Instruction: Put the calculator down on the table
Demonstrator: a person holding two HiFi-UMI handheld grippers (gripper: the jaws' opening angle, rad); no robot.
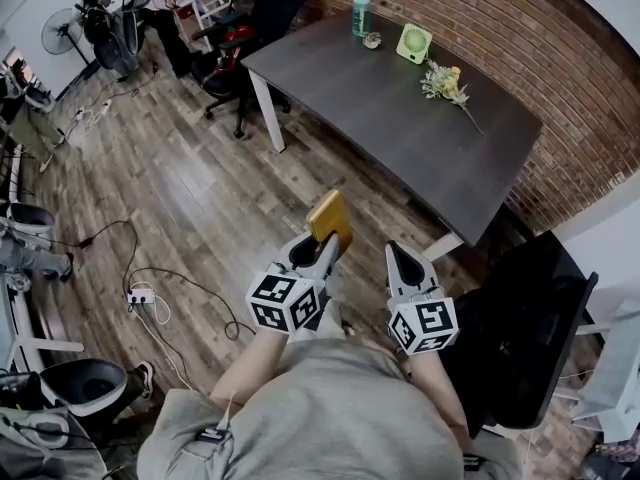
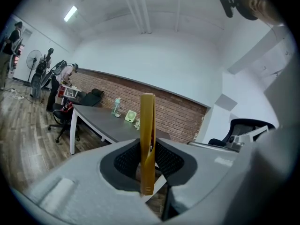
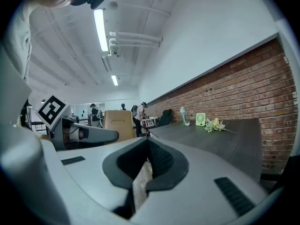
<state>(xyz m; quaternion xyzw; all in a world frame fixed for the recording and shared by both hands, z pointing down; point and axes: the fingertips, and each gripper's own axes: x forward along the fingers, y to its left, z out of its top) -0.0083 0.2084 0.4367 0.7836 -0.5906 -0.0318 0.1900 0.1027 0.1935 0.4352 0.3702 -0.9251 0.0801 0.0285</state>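
- The left gripper (image 1: pixel 320 250) pinches a flat golden-yellow calculator (image 1: pixel 330 219) between its jaws. In the left gripper view the calculator (image 2: pixel 147 139) stands edge-on and upright.
- Just beside it, the right gripper (image 1: pixel 399 255) has its jaws pressed together with nothing in them.
- The calculator is over the brown wooden plank floor (image 1: pixel 190 198), short of the table.
- Beyond stands the dark grey rectangular table with white legs (image 1: pixel 390 118).
- At its far end are a teal plastic bottle (image 1: pixel 361 10), a small pale-green fan (image 1: pixel 413 43) and a sprig of pale flowers (image 1: pixel 445 83).
- Behind them is a red brick wall (image 1: pixel 500 18).
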